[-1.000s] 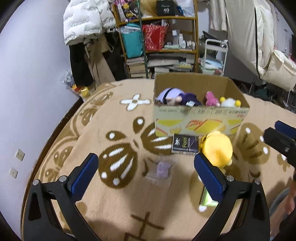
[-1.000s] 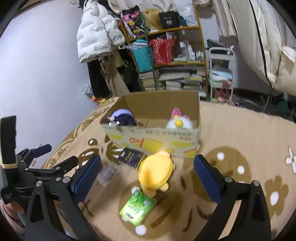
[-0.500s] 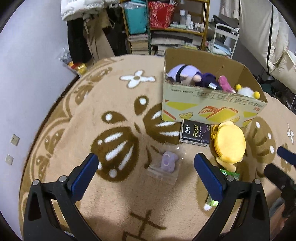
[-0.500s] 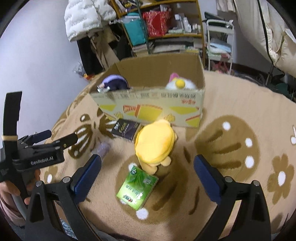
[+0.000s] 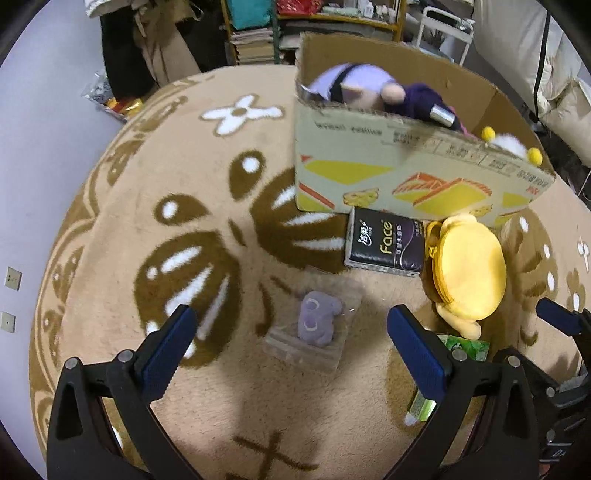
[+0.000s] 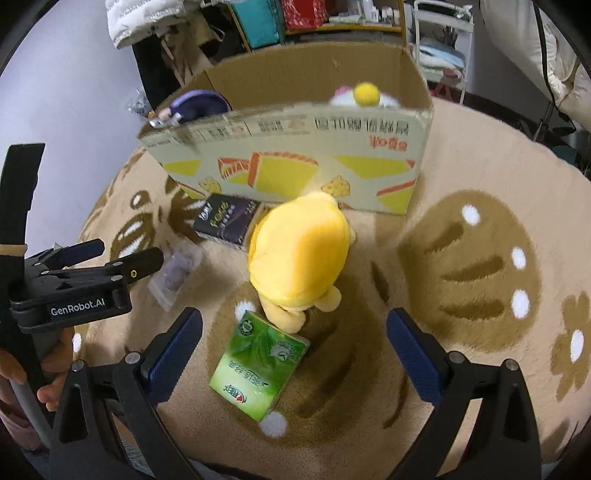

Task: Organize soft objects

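Note:
A yellow plush toy [image 6: 299, 254] lies on the carpet in front of a cardboard box [image 6: 295, 155] that holds a purple doll [image 5: 351, 85] and a white toy with yellow balls [image 6: 364, 94]. A small purple plush in a clear bag [image 5: 317, 323] lies just ahead of my open left gripper [image 5: 290, 325], between its fingers' line. A green tissue pack [image 6: 258, 363] lies between the fingers of my open right gripper [image 6: 295, 328], the yellow plush just beyond. A black tissue pack [image 5: 386, 245] rests against the box.
The round beige carpet [image 5: 166, 206] with brown patterns covers the floor. Behind the box stand a cluttered shelf [image 6: 317, 18], hanging coats [image 5: 147, 48] and a white cart [image 5: 447, 26]. A hand [image 6: 22, 376] holds the left gripper's handle in the right wrist view.
Both grippers have moved forward and down toward the carpet. The bagged purple plush, the yellow plush and the green pack now sit closer and larger. Both stay open.

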A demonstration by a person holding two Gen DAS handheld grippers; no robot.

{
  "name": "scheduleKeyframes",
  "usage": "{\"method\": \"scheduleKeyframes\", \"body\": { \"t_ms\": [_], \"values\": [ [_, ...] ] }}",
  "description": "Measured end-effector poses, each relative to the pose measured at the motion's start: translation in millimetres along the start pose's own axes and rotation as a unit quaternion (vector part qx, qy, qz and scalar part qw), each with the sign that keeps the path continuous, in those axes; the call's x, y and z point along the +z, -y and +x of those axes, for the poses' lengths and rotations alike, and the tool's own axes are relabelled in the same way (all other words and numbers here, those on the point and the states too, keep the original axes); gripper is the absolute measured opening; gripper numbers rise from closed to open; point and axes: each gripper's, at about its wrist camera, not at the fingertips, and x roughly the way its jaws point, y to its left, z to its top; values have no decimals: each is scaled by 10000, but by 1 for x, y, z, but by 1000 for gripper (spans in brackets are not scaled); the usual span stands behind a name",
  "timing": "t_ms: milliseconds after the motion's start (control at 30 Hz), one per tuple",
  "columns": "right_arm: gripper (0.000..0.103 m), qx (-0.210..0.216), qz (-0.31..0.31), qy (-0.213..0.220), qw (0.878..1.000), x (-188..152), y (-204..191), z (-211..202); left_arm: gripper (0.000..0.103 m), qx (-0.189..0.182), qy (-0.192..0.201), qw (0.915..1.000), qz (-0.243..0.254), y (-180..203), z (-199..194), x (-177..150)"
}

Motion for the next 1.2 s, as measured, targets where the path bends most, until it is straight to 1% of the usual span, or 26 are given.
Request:
{"method": "scheduleKeyframes", "body": {
  "t_ms": [167,400,667,767,833,900,1033,1133,1200],
  "values": [
    [103,44,33,-282,9996,-1,0,16,102,-12,-201,9997,157,3,15,4],
    [103,119,47,-561,9983,-2,-3,35,102,-31,-547,9980,317,7,37,5],
    [103,225,60,-855,9961,-3,-6,56,102,-87,-857,9957,341,10,59,5],
    [103,223,105,-1024,9944,-5,-5,64,102,-179,-964,9947,316,9,67,5],
    [103,199,159,-1095,9937,-6,-5,68,102,-262,-1029,9940,249,6,74,8],
    [103,192,158,-1096,9937,-6,-6,69,102,-270,-1088,9936,159,3,79,7],
    [103,168,191,-1160,9929,-9,-7,70,101,-250,-1092,9937,92,-2,86,12],
    [103,147,39,-1300,9914,-14,-11,68,95,-164,-1038,9943,205,1,81,9],
    [99,77,-78,-1361,9906,-18,-18,66,92,-137,-995,9946,247,4,79,5]
  ]
}}
